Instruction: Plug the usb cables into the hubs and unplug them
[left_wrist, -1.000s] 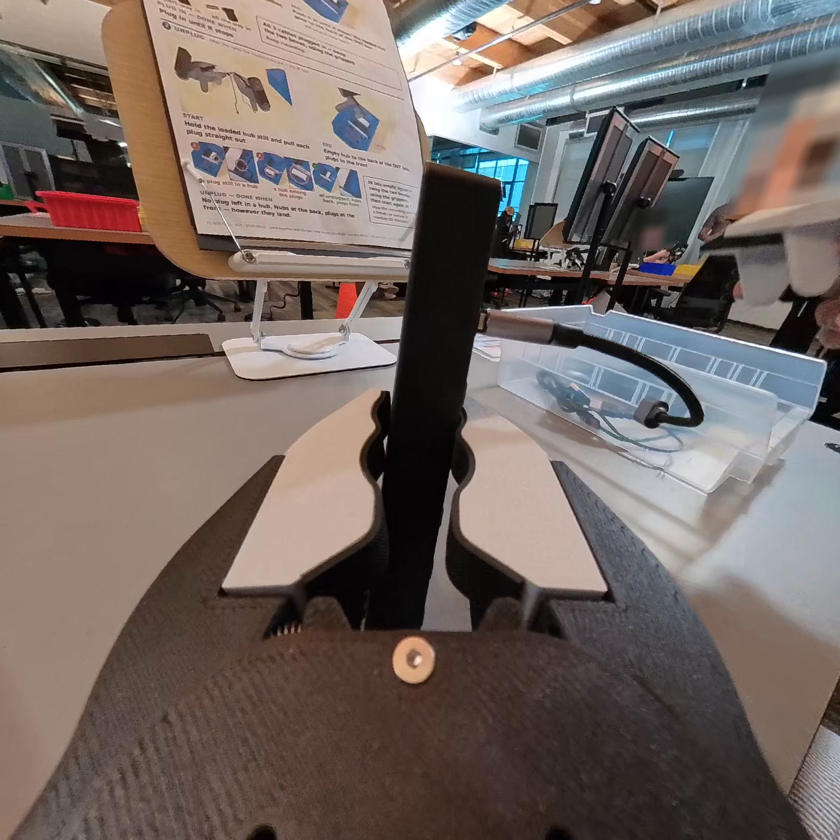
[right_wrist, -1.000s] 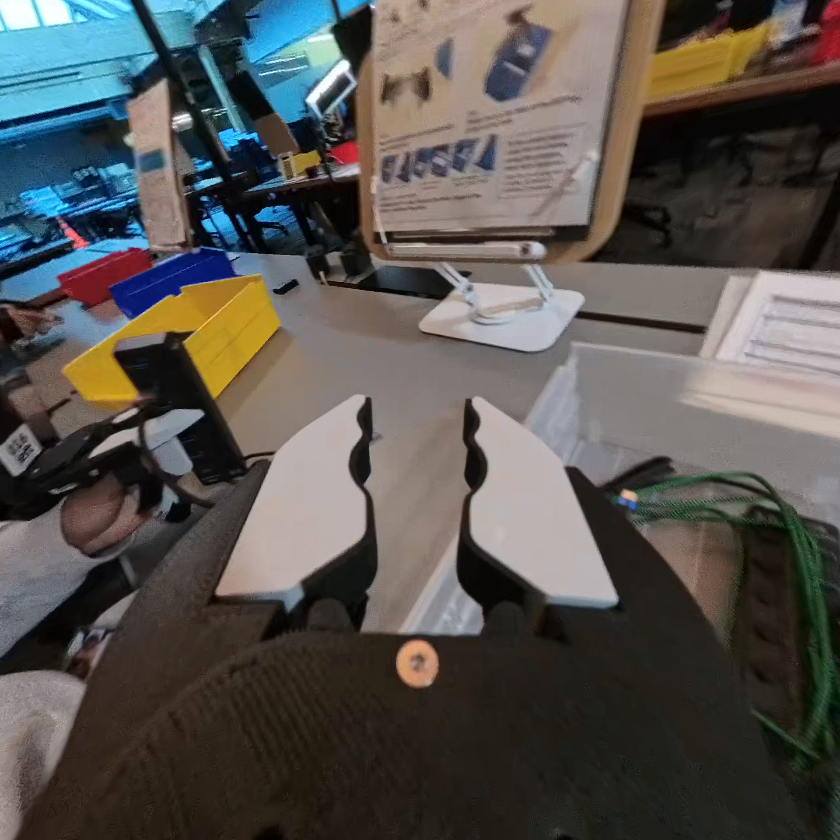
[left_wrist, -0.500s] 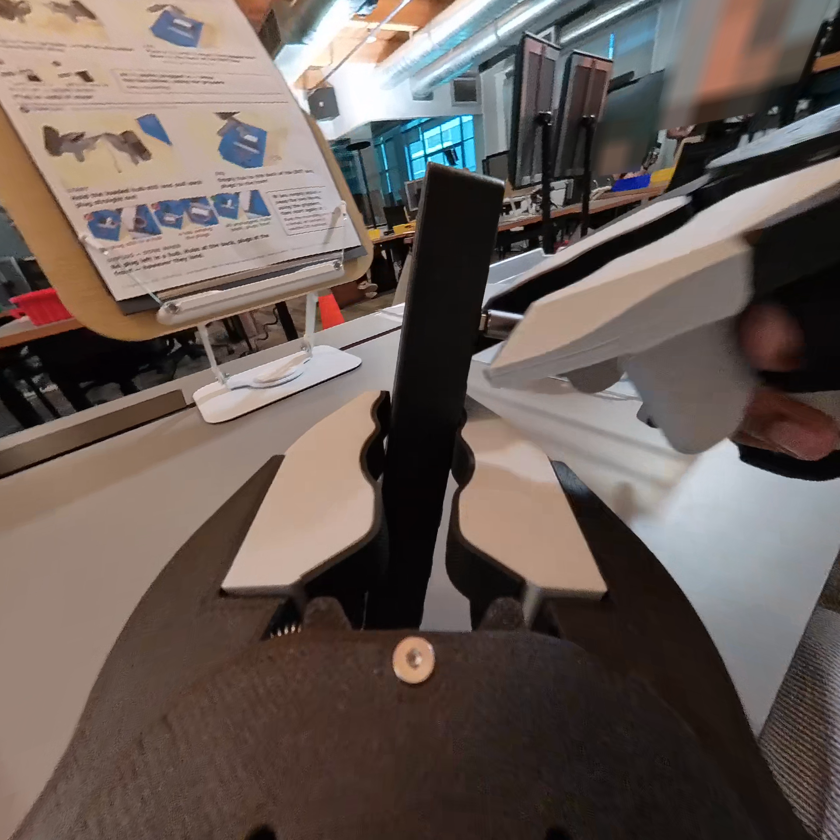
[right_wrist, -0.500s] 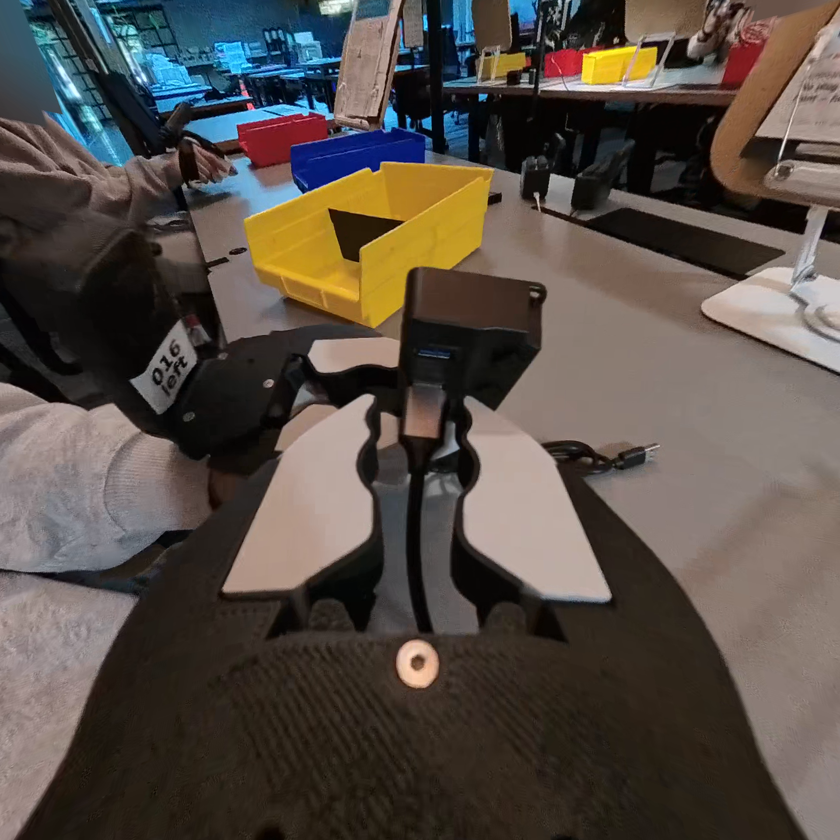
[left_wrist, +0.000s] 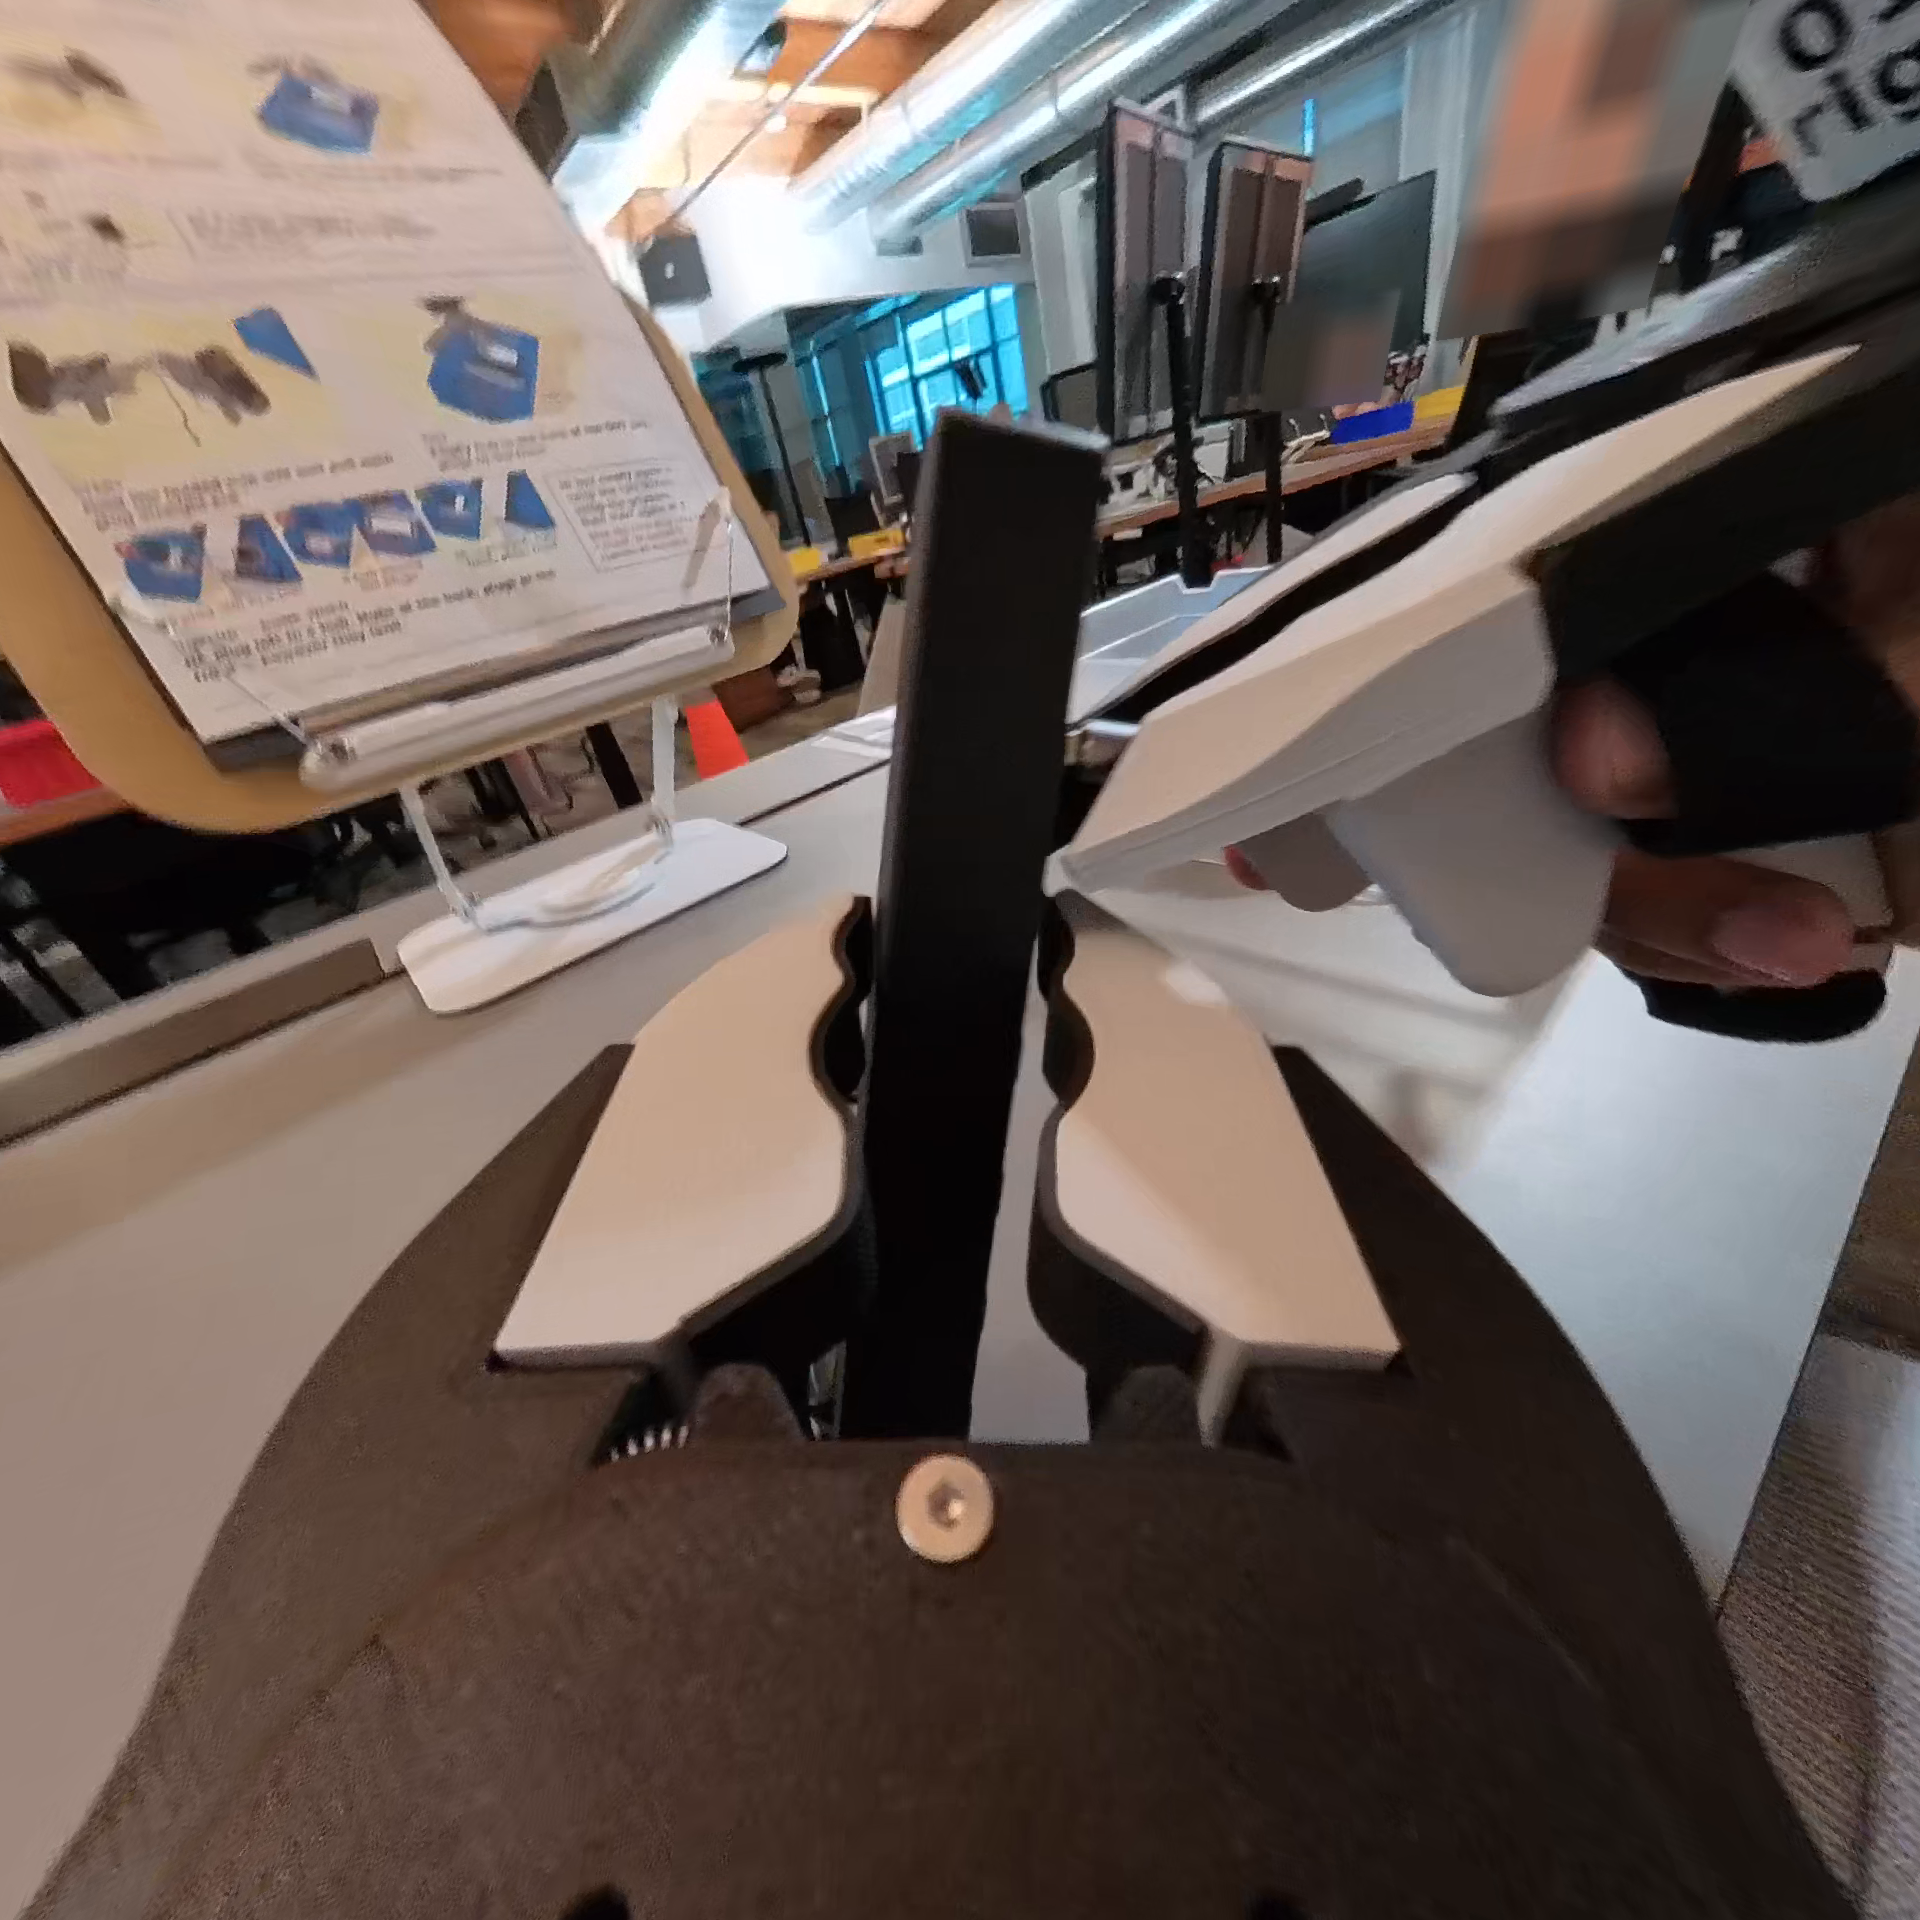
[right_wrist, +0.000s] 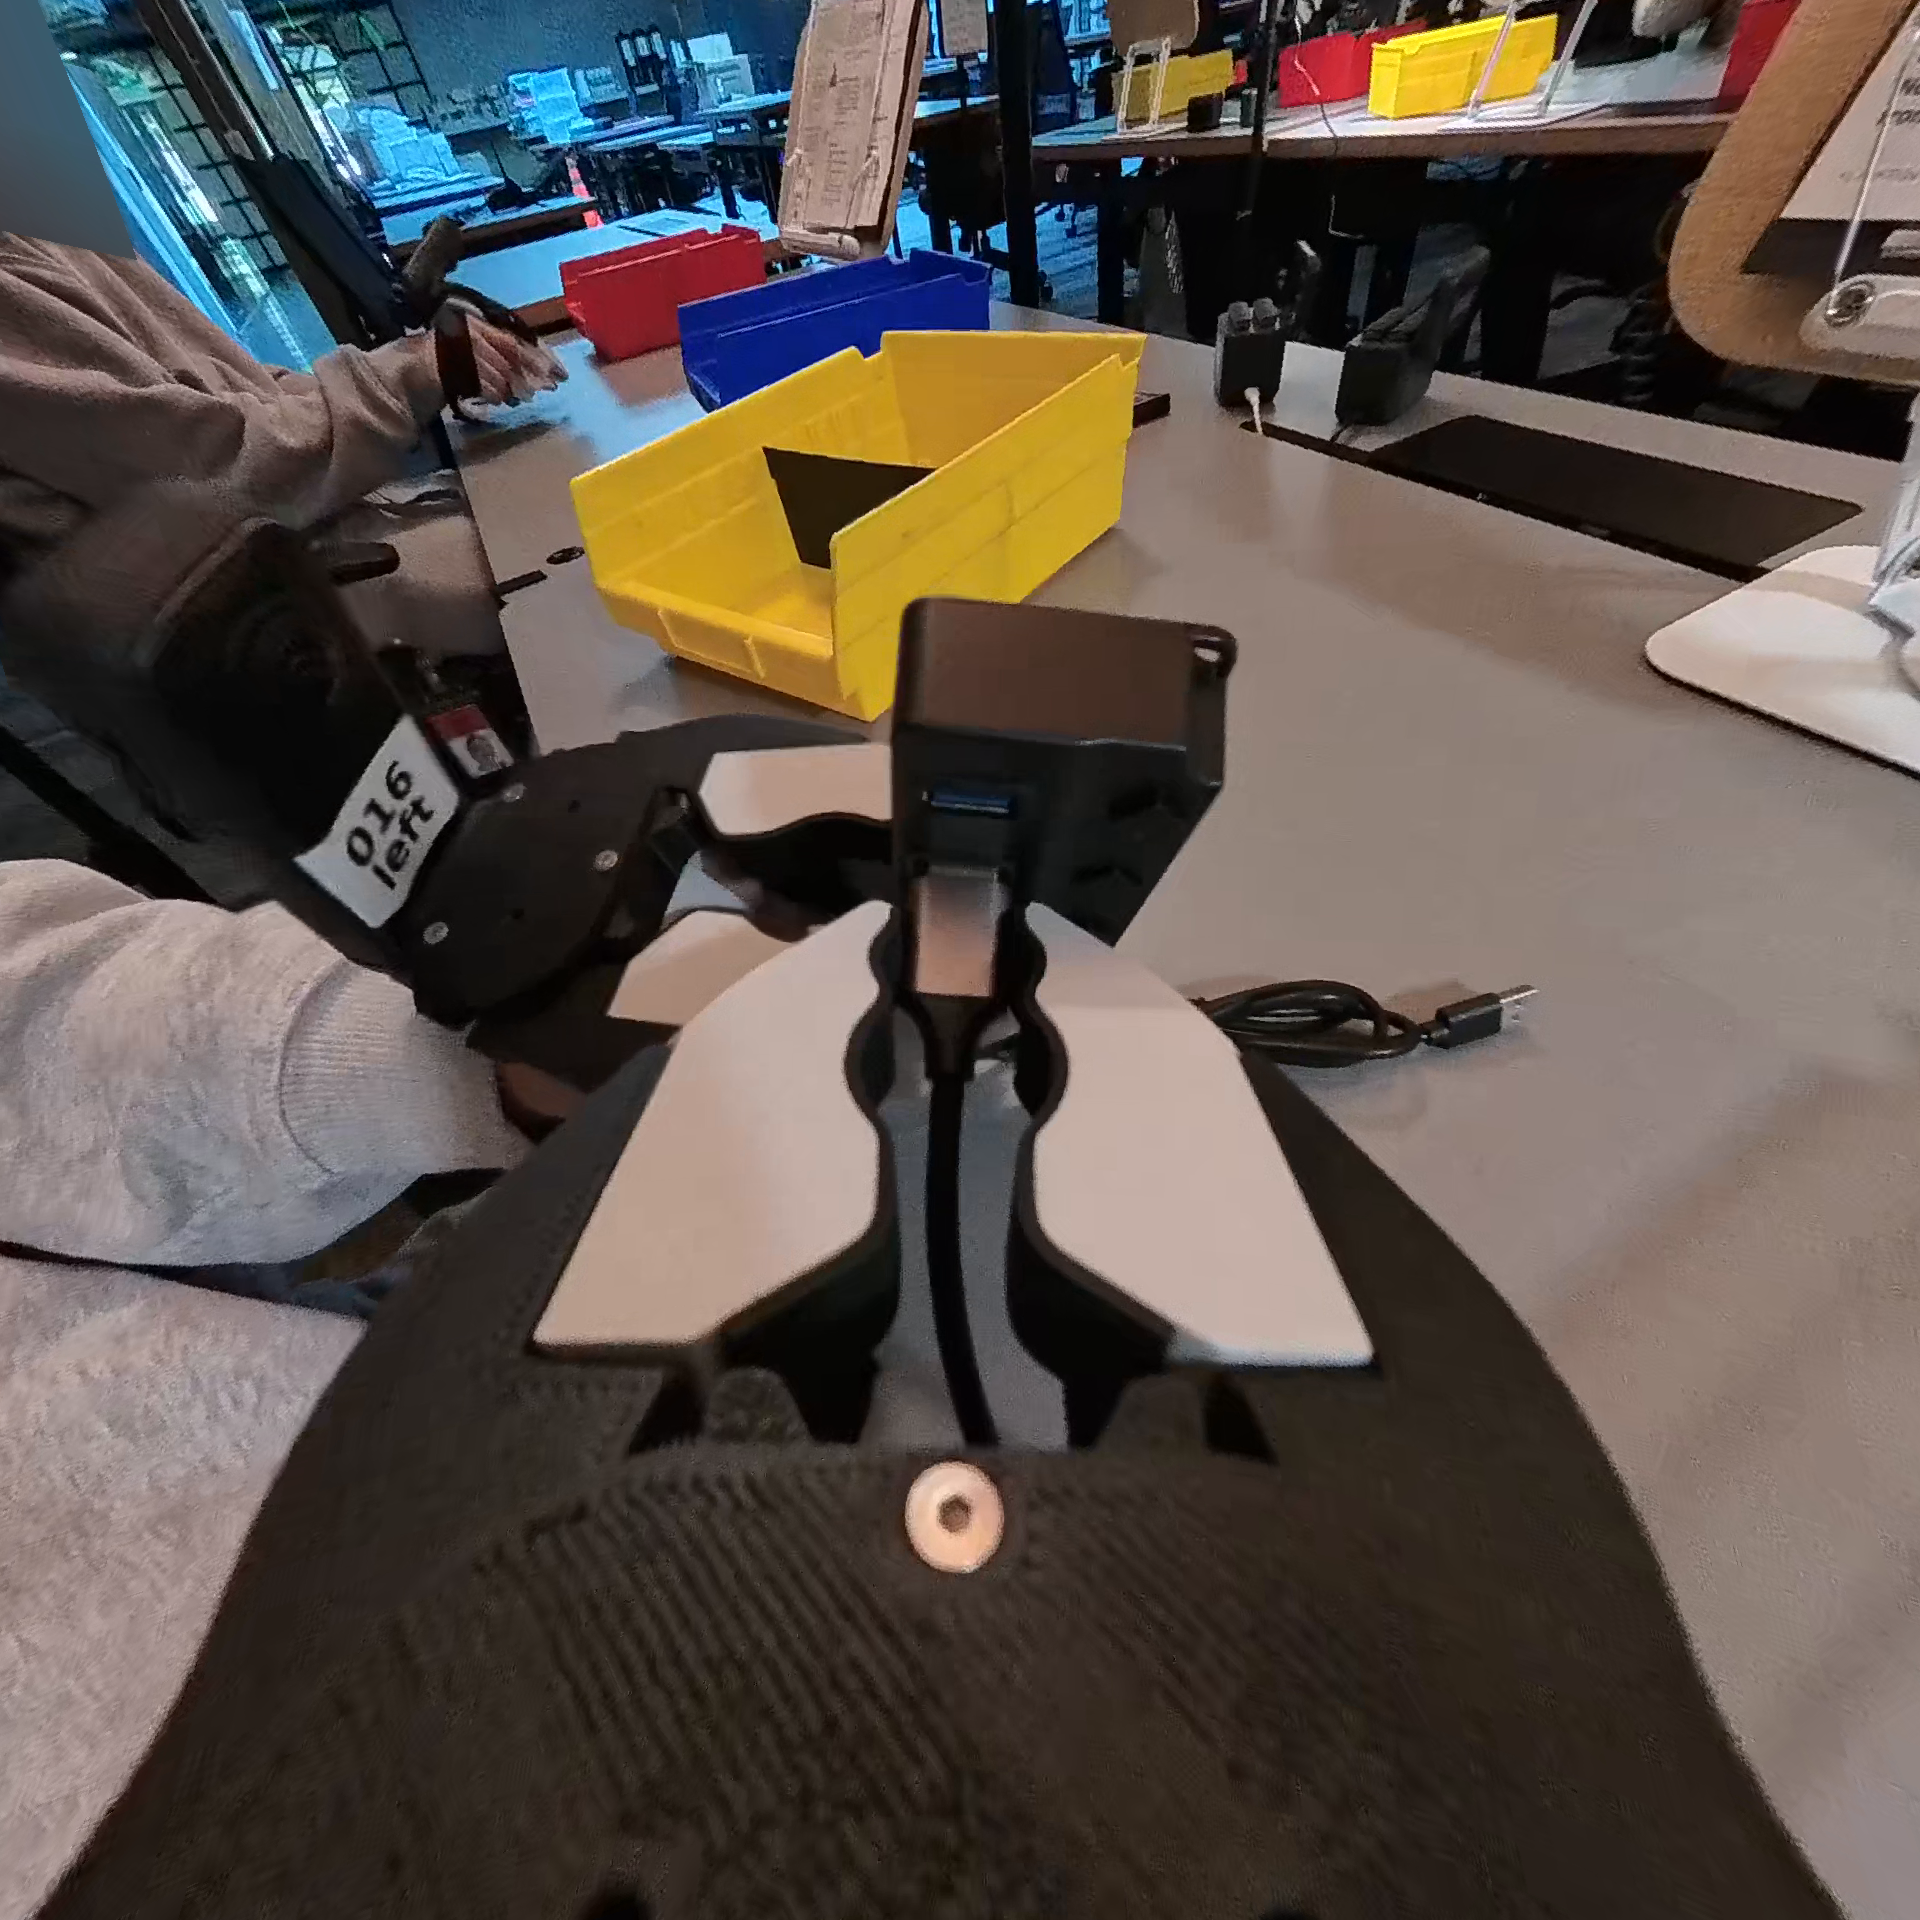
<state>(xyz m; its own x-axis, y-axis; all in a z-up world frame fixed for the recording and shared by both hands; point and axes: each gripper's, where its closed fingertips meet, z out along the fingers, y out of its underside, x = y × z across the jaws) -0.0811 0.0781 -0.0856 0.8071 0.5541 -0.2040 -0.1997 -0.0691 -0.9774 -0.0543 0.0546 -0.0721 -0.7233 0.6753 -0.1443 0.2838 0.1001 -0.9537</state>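
Observation:
My left gripper is shut on a black hub and holds it upright above the grey table. My right gripper reaches in from the right against the hub's side. In the right wrist view, my right gripper is shut on a silver usb plug that sits in a port on the hub. The plug's black cable runs back between the fingers. The left gripper holds the hub from the left.
A loose black cable with a plug lies on the table right of the hub. A yellow bin, a blue bin and a red bin stand behind. An instruction sheet stand is at the back. Only a small space, under 4 cm, lies between the two pairs of fingers.
My right gripper swung from the clear tray to the hub and closed its fingers on the plugged-in usb plug. My left gripper kept holding the hub and turned a little.

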